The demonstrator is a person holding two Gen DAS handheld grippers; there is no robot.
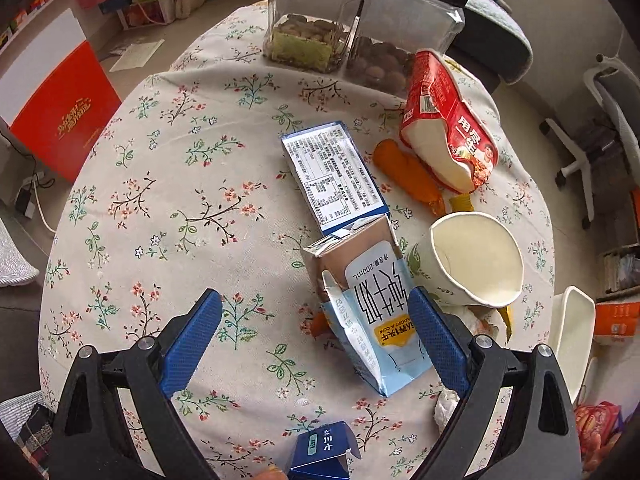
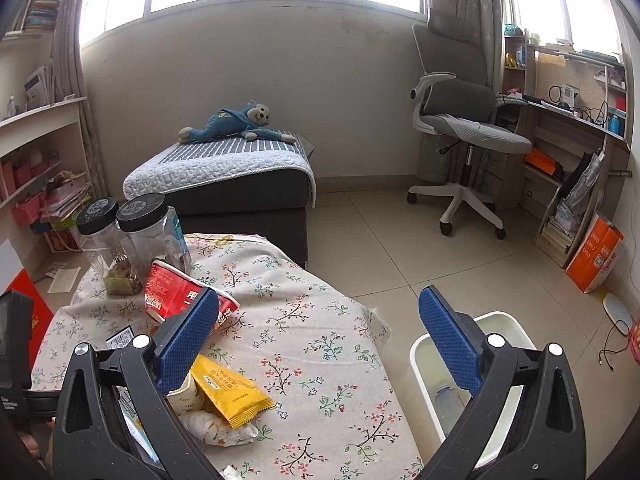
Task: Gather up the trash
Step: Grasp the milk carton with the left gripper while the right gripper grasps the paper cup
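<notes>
Trash lies scattered over the floral-clothed counter (image 1: 160, 208). In the left wrist view a flattened milk carton (image 1: 372, 304) sits just right of centre, its lower end lying between the left gripper's (image 1: 316, 344) spread fingers (image 1: 192, 344), nearer the right-hand one; nothing is pinched. Above it lies a blue-edged box (image 1: 336, 176) with a printed panel facing up, its lower end at the carton's top. Toward the upper right are a crushed red noodle cup (image 1: 448, 128) and an orange wrapper (image 1: 408, 176); at the right edge a paper cup (image 1: 472, 260) lies tipped on its side.

The carton looks light and already creased, so it should give under pressure rather than resist; its coated faces may be slick. Squeezing across the narrow side walls near the folded brown top, where the card is doubled, seems the firmest hold.

The right gripper (image 2: 316, 340) also stands with fingers wide apart and holds nothing. In its view a yellow sachet (image 2: 228, 392) and crumpled tissue (image 2: 216, 428) sit at lower left, both soft and nearly weightless. A white bin (image 2: 424, 360) stands on the floor just beside the counter at lower right, partly hidden behind the right-hand finger, and is the likely destination.
</notes>
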